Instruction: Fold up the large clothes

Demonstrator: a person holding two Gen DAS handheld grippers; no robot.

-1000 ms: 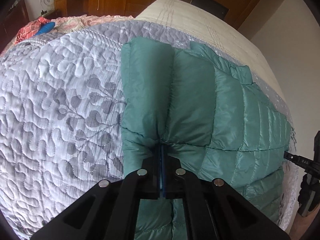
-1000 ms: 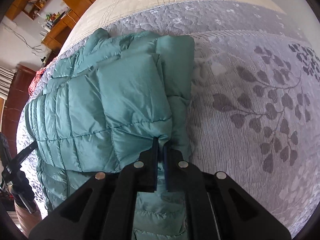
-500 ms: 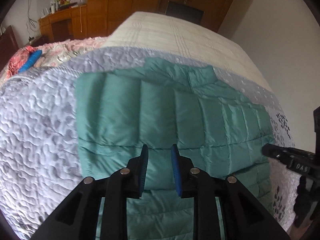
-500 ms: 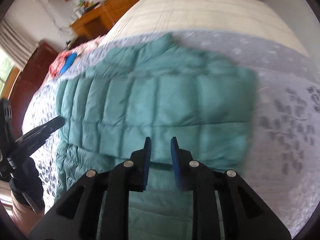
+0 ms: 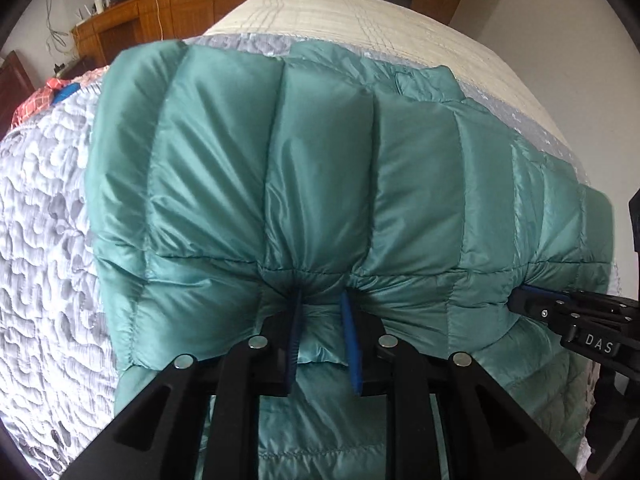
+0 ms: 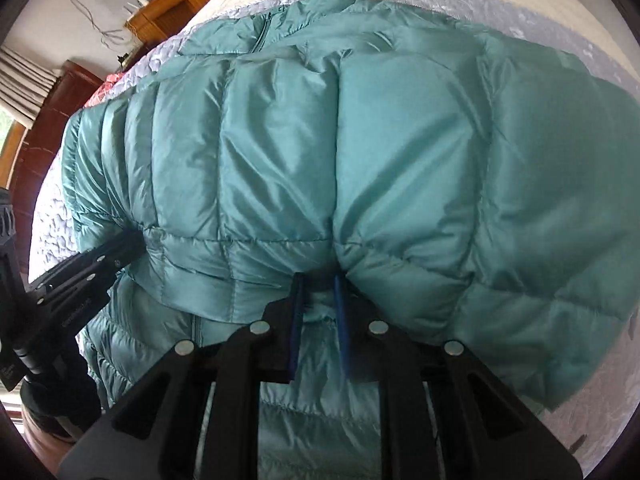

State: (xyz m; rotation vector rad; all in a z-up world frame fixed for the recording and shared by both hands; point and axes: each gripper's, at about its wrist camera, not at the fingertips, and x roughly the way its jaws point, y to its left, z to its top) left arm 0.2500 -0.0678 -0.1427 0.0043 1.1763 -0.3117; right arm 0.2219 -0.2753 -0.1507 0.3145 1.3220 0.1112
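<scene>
A teal quilted down jacket point(image 5: 320, 168) lies folded on the grey patterned bedspread point(image 5: 44, 248); it fills the right wrist view point(image 6: 360, 152) too. My left gripper point(image 5: 322, 298) is open, its blue pads pushed against the folded edge of the jacket with fabric bulging between them. My right gripper point(image 6: 318, 282) is open the same way at the fold, further right along the same edge. The right gripper also shows in the left wrist view point(image 5: 532, 304), and the left gripper in the right wrist view point(image 6: 120, 248), both touching the jacket's fold.
A cream blanket point(image 5: 360, 12) covers the far part of the bed. Wooden cabinets point(image 5: 132, 28) stand behind, a dark wooden headboard point(image 6: 52, 112) to the side. Red and blue cloth point(image 5: 52, 92) lies at the bed's far left. A white wall point(image 5: 560, 40) runs along the right.
A second ago both grippers were shut on the jacket's edge. They let go, drew back open, and now press forward, open, into the folded edge.
</scene>
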